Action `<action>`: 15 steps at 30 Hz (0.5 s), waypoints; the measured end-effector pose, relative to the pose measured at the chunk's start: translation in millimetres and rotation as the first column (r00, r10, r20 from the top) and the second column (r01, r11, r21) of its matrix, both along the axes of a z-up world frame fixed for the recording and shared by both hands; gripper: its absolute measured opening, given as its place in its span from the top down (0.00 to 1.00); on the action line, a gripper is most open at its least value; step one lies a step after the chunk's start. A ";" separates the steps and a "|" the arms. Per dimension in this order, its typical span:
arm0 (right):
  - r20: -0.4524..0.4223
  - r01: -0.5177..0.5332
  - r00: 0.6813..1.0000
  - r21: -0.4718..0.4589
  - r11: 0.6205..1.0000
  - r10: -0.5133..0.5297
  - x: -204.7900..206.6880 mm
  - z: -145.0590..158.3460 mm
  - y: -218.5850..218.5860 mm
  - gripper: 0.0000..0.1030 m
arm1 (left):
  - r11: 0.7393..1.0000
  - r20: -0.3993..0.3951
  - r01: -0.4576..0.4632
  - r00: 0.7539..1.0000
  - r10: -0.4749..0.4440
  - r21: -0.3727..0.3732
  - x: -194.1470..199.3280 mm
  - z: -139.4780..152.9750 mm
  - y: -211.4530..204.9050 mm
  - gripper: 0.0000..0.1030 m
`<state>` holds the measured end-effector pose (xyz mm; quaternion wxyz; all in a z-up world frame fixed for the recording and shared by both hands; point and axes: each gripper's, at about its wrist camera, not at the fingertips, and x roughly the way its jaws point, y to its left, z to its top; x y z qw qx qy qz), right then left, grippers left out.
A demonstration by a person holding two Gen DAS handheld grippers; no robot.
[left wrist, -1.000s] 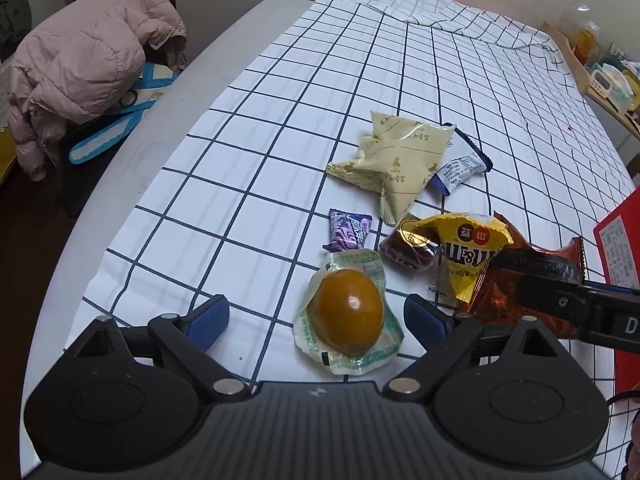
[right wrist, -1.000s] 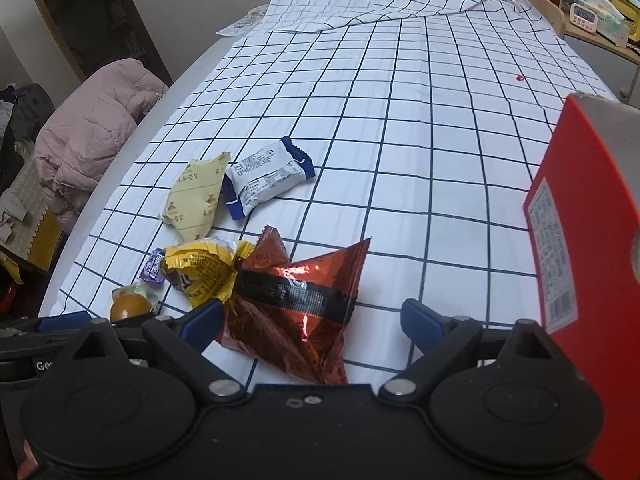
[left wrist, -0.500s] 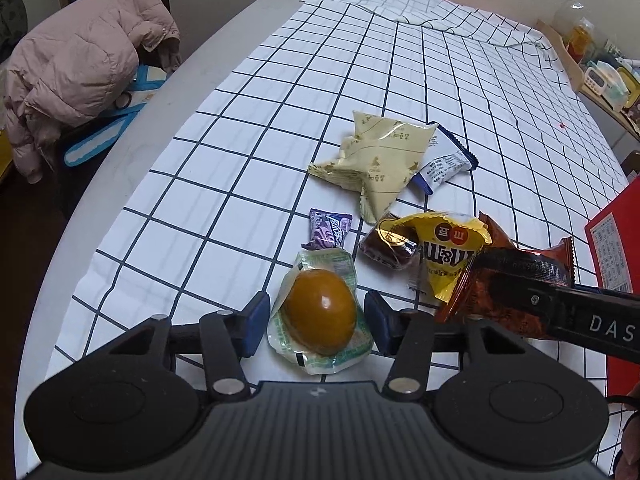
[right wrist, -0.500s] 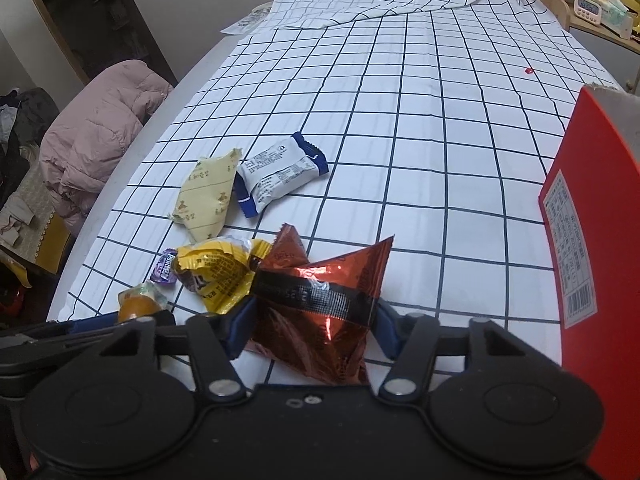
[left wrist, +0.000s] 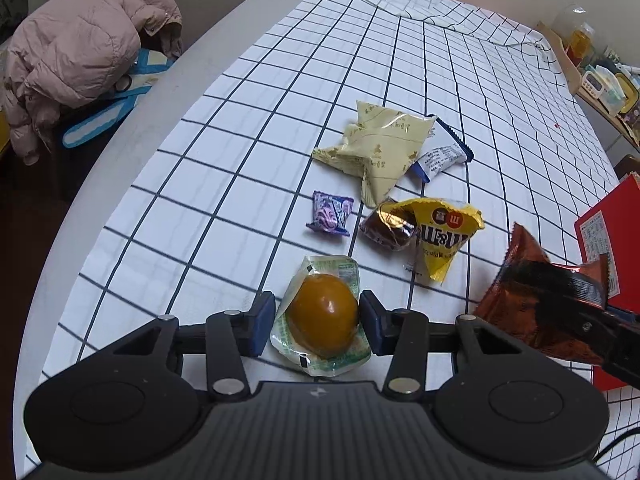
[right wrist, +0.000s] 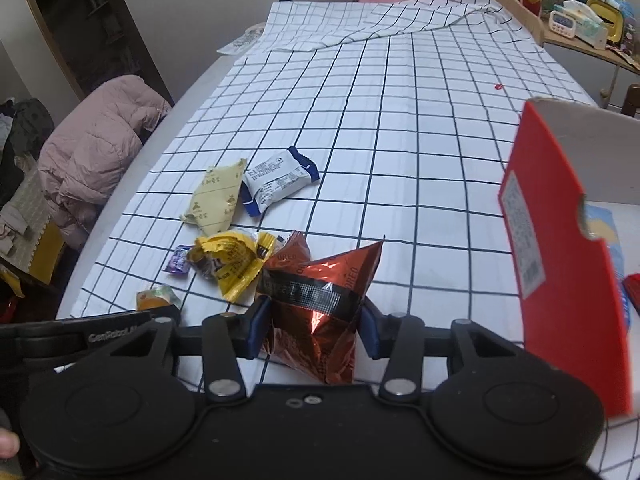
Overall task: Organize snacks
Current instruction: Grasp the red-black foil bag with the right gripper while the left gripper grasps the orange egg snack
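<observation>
Left gripper (left wrist: 318, 326) jaws pinch the vacuum-packed braised egg (left wrist: 322, 320) on the bench beside the red box (right wrist: 560, 264); right gripper (right wrist: 312, 330) jaws clamp the light, crinkly foil Oreo pouch (right wrist: 320, 300), best held mid-body.

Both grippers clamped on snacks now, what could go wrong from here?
1. The left gripper squeezes the packaged egg across its round sides; it may slip or burst.
2. The right gripper crushes the red foil bag; its contents may break.
3. The bag may snag the red box wall.
</observation>
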<state>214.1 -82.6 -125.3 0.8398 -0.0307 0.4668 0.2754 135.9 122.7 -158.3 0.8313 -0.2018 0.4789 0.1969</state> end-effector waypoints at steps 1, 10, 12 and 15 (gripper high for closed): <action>0.003 0.000 1.000 -0.005 1.000 0.000 -3.6 2.7 -2.0 0.57 | 1.000 -0.005 0.000 1.000 0.000 0.000 -2.1 0.2 -1.2 0.56; 0.019 0.006 1.000 0.018 1.000 -0.007 -33.5 25.5 -26.4 0.57 | 0.999 -0.010 0.017 1.000 -0.017 -0.035 -24.0 17.5 -15.6 0.57; 0.026 0.007 1.000 0.025 1.000 -0.008 -38.5 31.9 -32.5 0.57 | 0.999 0.003 0.029 1.000 -0.029 -0.034 -28.8 26.4 -22.7 0.57; 0.039 0.012 0.999 0.034 0.999 -0.013 -45.0 41.4 -42.1 0.57 | 0.999 0.021 0.049 0.999 -0.048 -0.025 -34.0 38.3 -33.5 0.57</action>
